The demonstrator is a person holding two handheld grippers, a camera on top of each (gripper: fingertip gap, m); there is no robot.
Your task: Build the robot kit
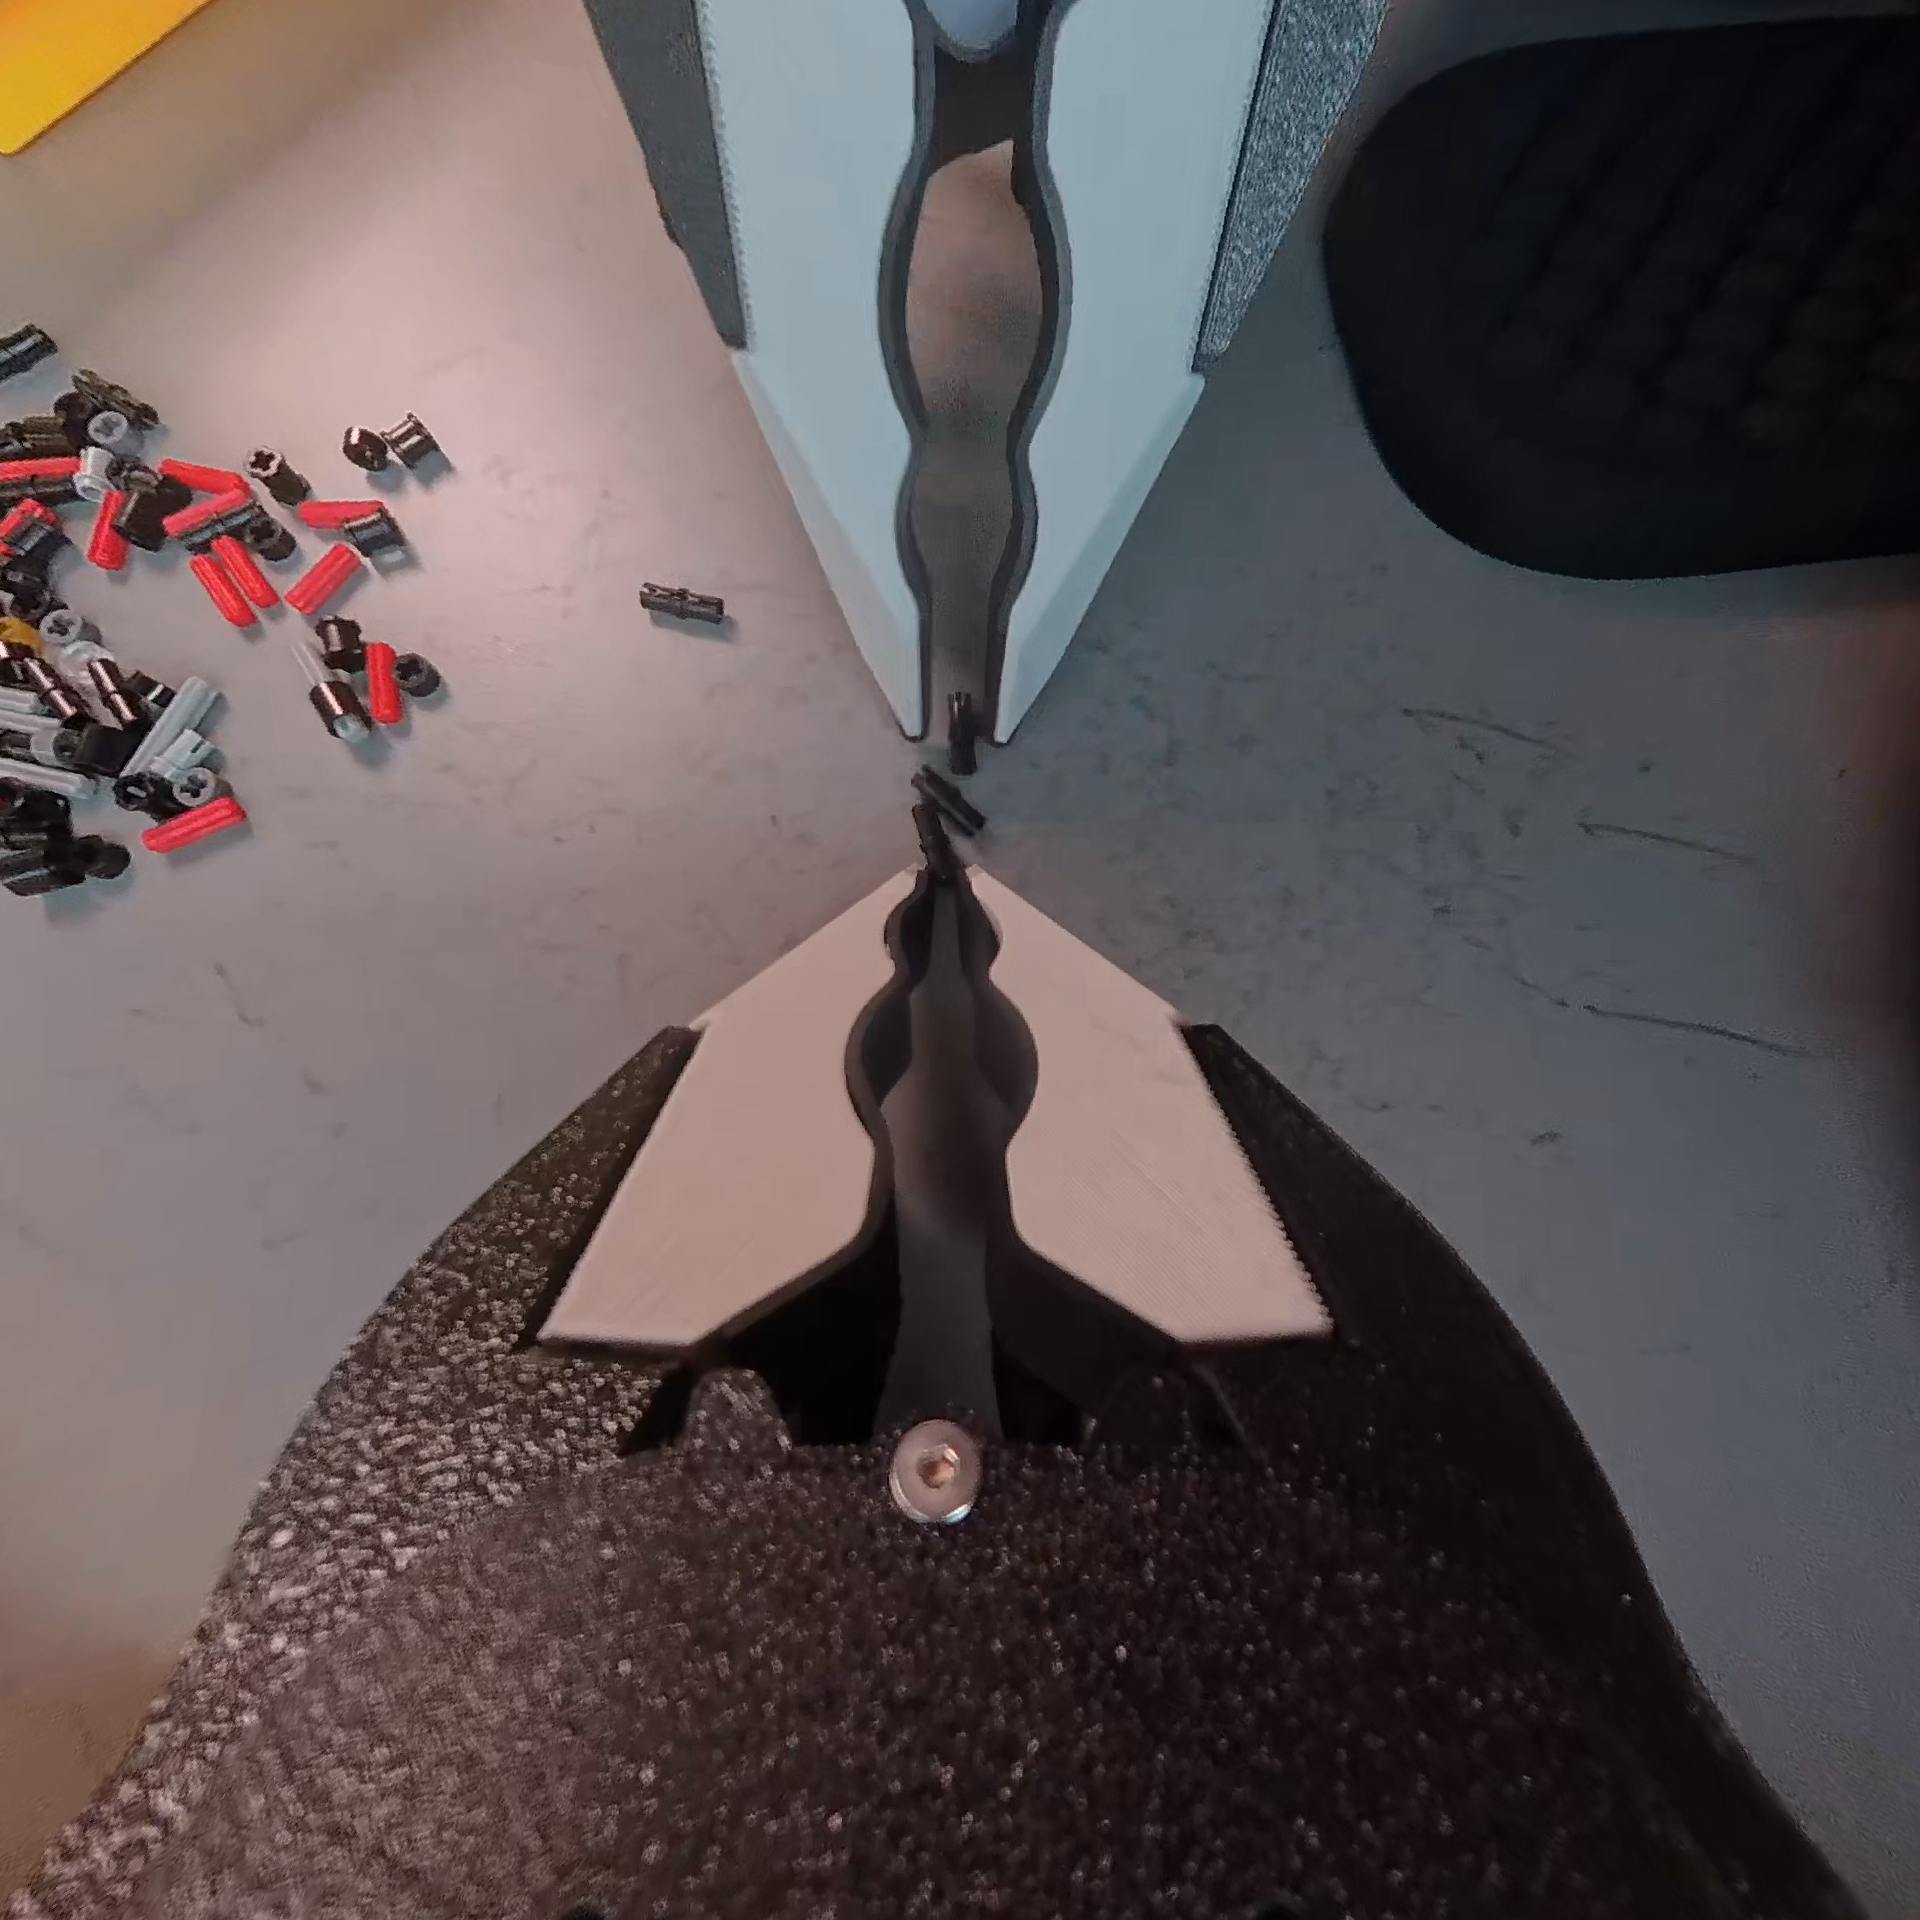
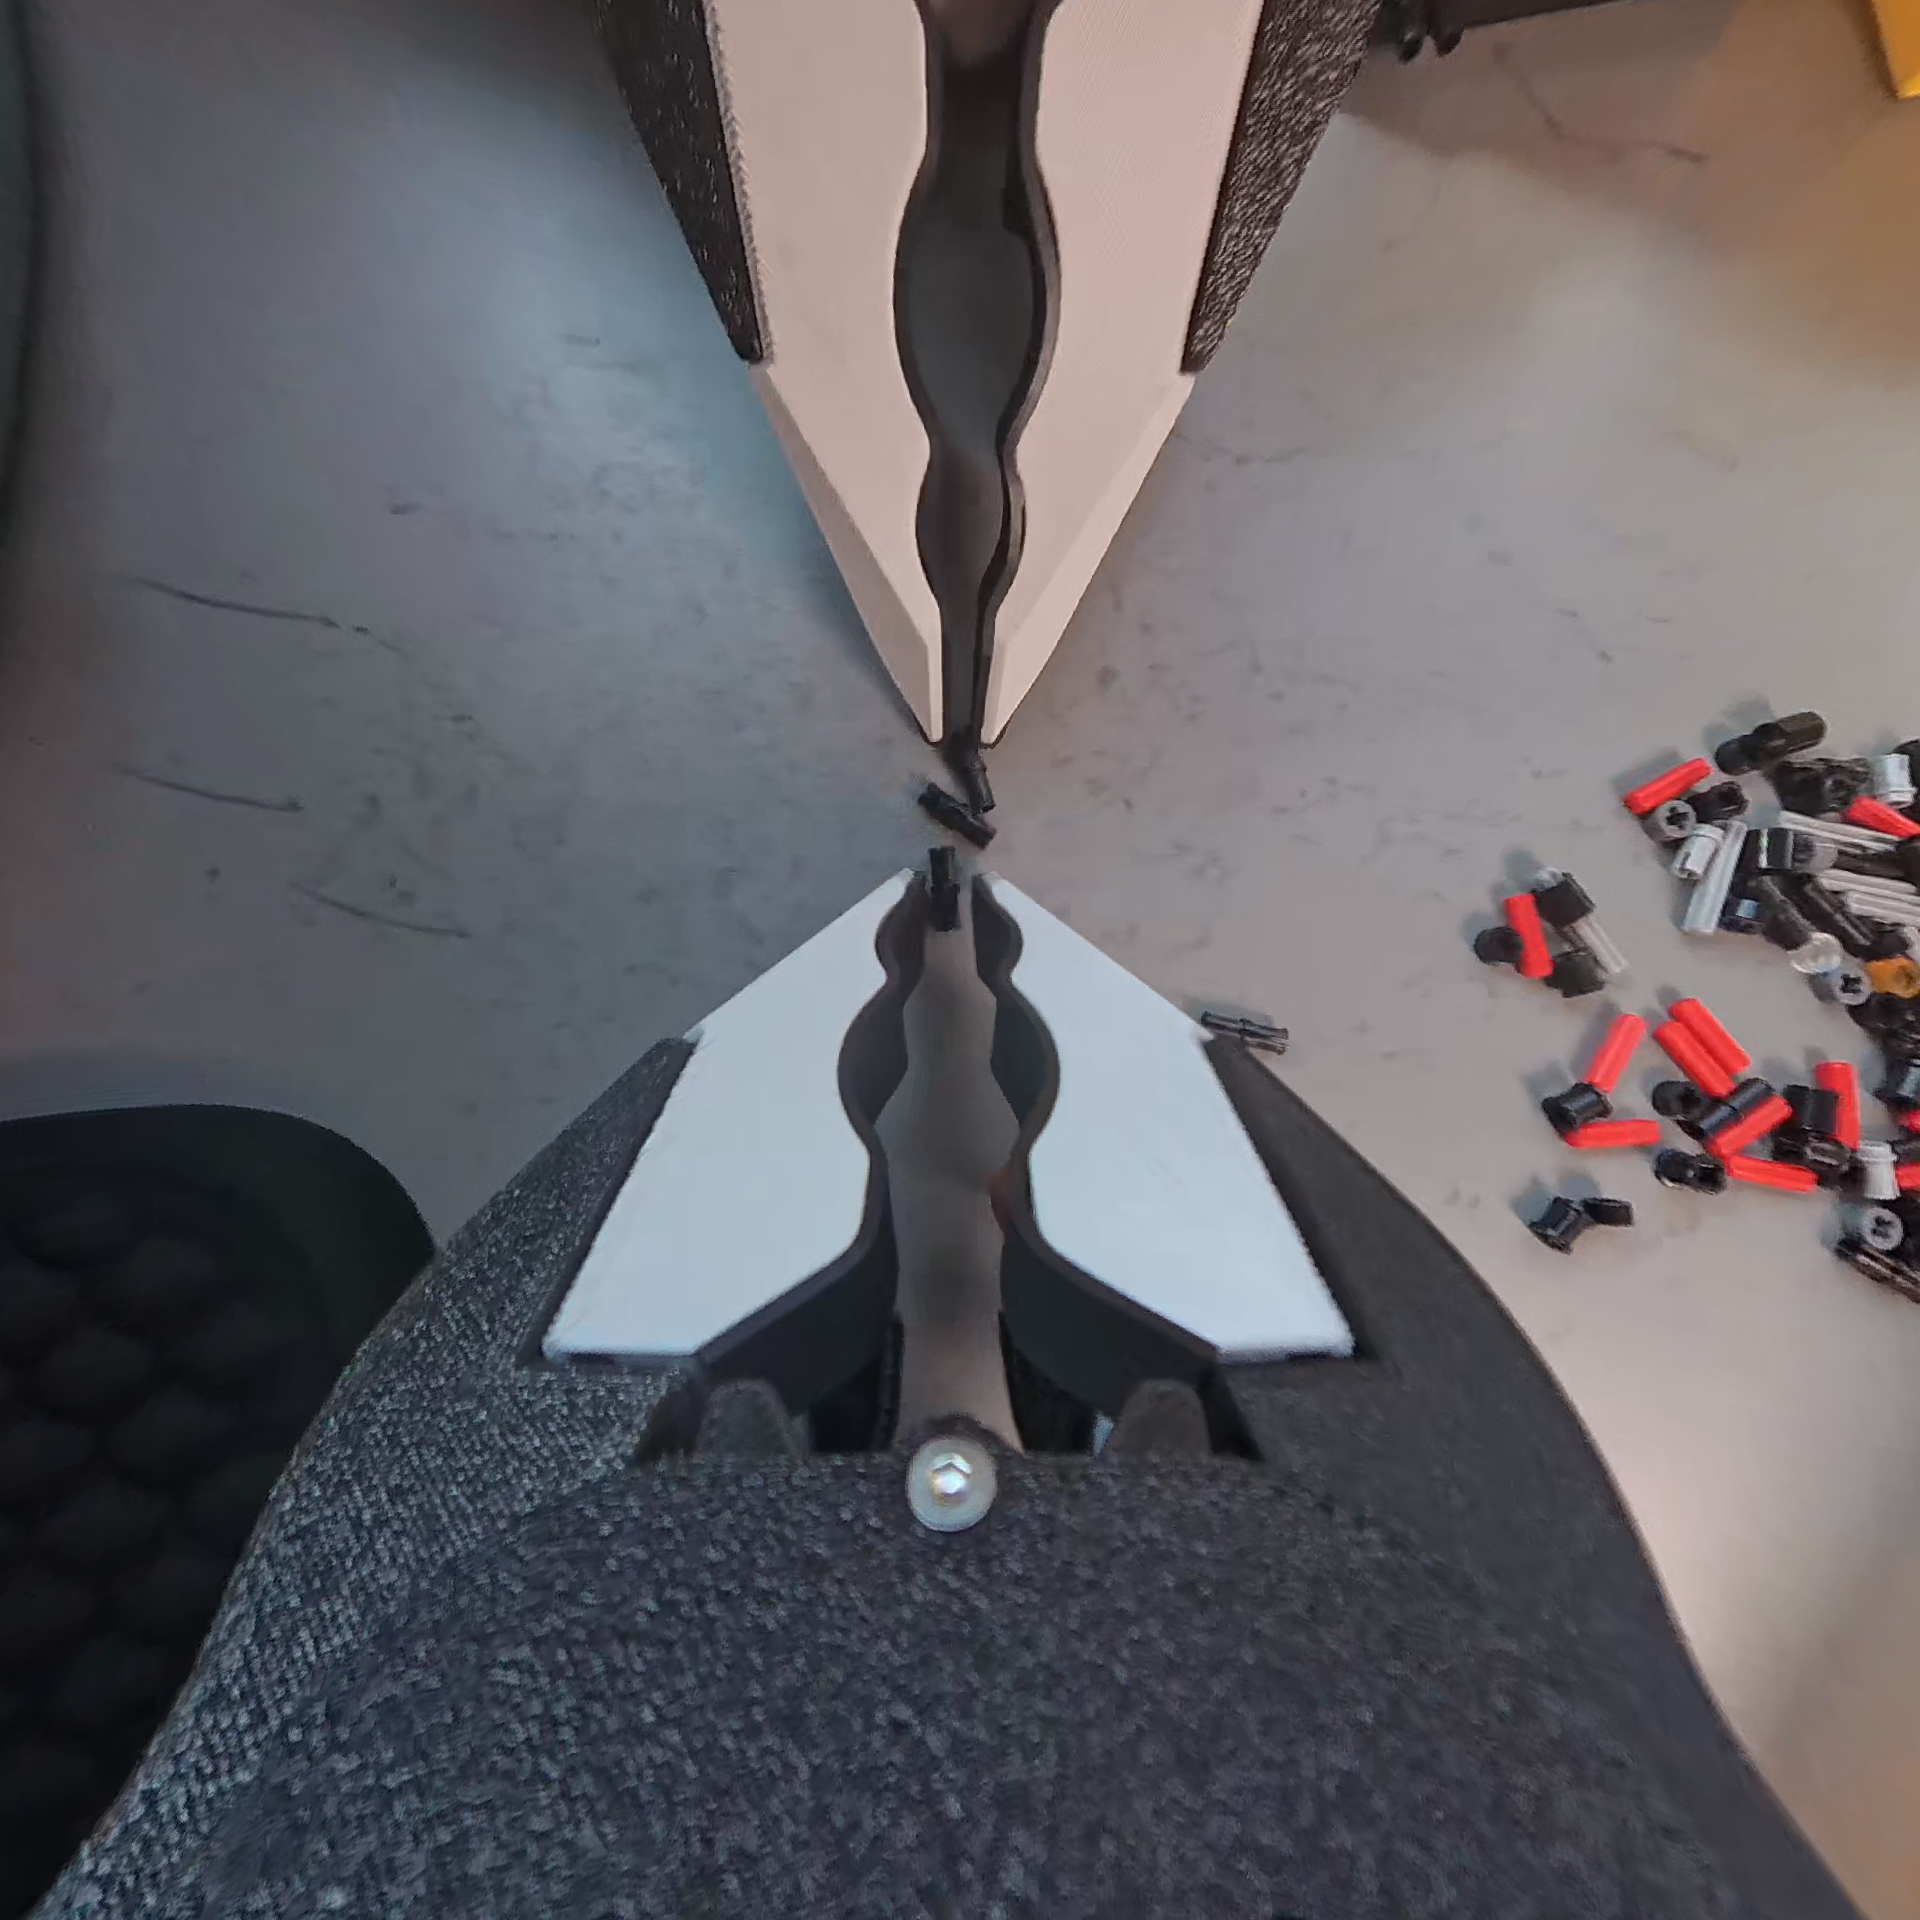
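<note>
Over the grey tabletop [image 1: 1351, 935], the two grippers meet tip to tip, pointing at each other.

Left gripper [image 1: 940, 871]: jaws pinched nearly together on a small black pin [image 1: 928, 831], which sticks out past the tips. In the right wrist view this gripper [image 2: 961, 740] comes down from the top, the same pin [image 2: 974, 774] at its point.

Right gripper [image 2: 945, 883]: jaws drawn close with a narrow gap, a second black pin [image 2: 942, 873] caught at the tips, against the left-hand finger as that camera sees it. From the left wrist view this gripper [image 1: 961, 727] reaches in from the top, its pin [image 1: 961, 732] protruding.

Between the two tips: a third black pin [image 1: 948, 802], lying crosswise, angled. It seems to touch the held pins at each end; whether it is joined to them I cannot tell.

Off to the left gripper's left side, well apart: a scattered pile of small parts [image 1: 135, 613], red, black and grey pins and bushes. One loose black pin [image 1: 681, 601] lies alone between the pile and the right gripper's finger.

Off to the left gripper's far right: a dark, quilted cushion-like object [image 1: 1662, 291] at the tabletop edge. A yellow corner [image 1: 73, 62] shows far left, beyond the pile.

Tabletop scuffed, dark streaks on the side nearer the cushion.
</note>
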